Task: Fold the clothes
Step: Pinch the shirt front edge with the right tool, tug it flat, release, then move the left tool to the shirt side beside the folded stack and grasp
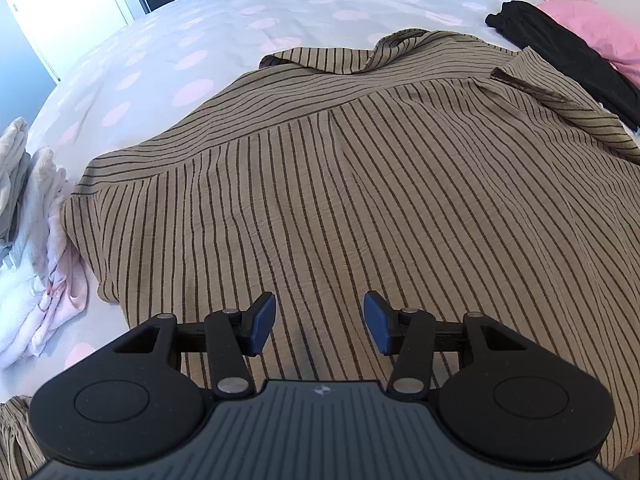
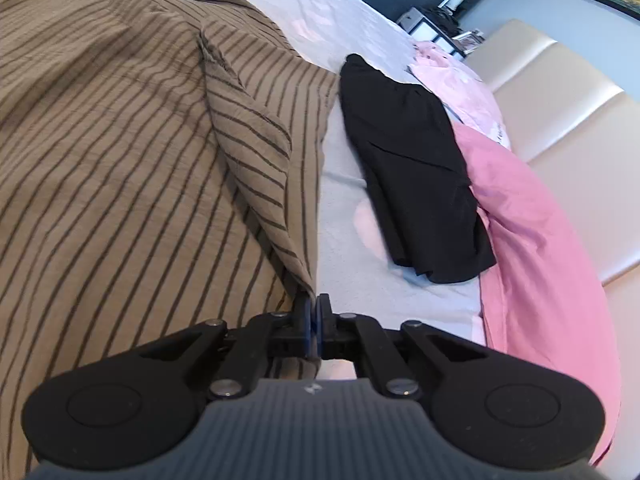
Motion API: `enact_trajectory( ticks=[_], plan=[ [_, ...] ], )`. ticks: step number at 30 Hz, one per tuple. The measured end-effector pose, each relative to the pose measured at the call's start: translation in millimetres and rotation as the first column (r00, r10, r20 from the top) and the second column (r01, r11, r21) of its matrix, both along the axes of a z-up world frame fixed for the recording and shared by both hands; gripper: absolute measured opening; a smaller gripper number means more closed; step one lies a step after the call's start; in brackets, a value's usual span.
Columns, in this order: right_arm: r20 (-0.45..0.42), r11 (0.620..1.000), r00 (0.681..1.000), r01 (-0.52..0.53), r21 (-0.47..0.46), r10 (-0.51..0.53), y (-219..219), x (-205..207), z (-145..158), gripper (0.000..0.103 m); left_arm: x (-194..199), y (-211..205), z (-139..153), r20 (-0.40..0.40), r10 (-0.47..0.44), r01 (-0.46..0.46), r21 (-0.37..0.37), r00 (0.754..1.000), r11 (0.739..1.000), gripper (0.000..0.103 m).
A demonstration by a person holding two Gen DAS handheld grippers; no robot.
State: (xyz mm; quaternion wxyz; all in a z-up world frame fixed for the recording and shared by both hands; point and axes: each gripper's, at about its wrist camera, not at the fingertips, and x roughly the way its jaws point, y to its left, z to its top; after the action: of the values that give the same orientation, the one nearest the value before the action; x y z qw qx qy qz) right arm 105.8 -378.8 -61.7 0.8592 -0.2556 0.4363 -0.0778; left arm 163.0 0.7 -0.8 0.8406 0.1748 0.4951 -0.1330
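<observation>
The bed (image 1: 280, 8) carried my striped shirt (image 1: 360, 200), spread across the frame's middle, soft, light and limp, best pinched at hems or seams. My right claw (image 2: 314, 312) was clenched on its side edge at lower centre. My left claw (image 1: 320, 320) hung released above the cloth.

A home bedroom: bed (image 1: 280, 8), pillows (image 2: 540, 220), headboard (image 2: 560, 92).

A tan shirt with thin dark stripes (image 1: 360, 184) lay spread back-up across the bed, collar end farthest from the left wrist camera. Its fabric was lightly wrinkled, and one sleeve (image 2: 256, 152) lay folded inward over the body.
</observation>
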Motion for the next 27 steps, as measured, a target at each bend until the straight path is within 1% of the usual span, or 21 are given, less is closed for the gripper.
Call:
enact_trajectory(
  ticks=[4,5,6,9,15,19,20,22,23,24,27],
  plan=[
    [0.002,0.999,1.0,-0.014,0.044,0.014,-6,-9,12,0.005,-1,3,0,0.002,0.003,-0.003,0.006,1.0,1.0,0.047],
    [0.007,0.998,1.0,-0.017,0.06,0.017,-7,-11,15,0.007,-1,4,0,0.002,0.005,-0.005,0.006,1.0,1.0,0.047],
    [0.03,0.996,0.999,-0.017,0.09,0.014,-8,-12,20,0.009,-1,5,0,0.002,0.006,-0.006,0.006,1.0,1.0,0.047],
    [0.092,0.989,0.996,-0.011,0.146,-0.002,-6,-11,30,0.01,0,9,-1,0.002,0.012,-0.012,0.013,1.0,1.0,0.047],
    [0.061,0.984,0.998,-0.009,0.176,-0.002,4,10,20,0.01,2,17,-2,0.004,0.032,-0.032,0.017,0.999,0.999,0.047],
    [0.041,0.981,0.999,-0.007,0.195,-0.001,11,25,14,0.013,2,28,2,0.022,0.055,-0.055,-0.002,0.998,0.998,0.047],
    [0.036,0.98,0.999,-0.006,0.2,-0.001,13,29,12,0.014,3,33,3,0.035,0.061,-0.06,-0.009,0.998,0.998,0.047],
    [0.036,0.977,0.999,-0.015,0.212,0.007,18,32,12,0.021,4,44,7,0.062,0.08,-0.078,-0.026,0.995,0.997,0.047],
    [0.039,0.975,0.999,-0.022,0.219,0.014,20,33,14,0.03,5,52,8,0.076,0.098,-0.096,-0.033,0.992,0.995,0.047],
    [0.043,0.974,0.999,-0.03,0.226,0.021,23,33,15,0.033,6,63,10,0.093,0.123,-0.12,-0.042,0.988,0.992,0.047],
    [0.053,0.968,0.998,-0.053,0.245,0.041,31,35,19,0.035,11,92,14,0.138,0.193,-0.188,-0.054,0.971,0.981,0.047]
  ],
)
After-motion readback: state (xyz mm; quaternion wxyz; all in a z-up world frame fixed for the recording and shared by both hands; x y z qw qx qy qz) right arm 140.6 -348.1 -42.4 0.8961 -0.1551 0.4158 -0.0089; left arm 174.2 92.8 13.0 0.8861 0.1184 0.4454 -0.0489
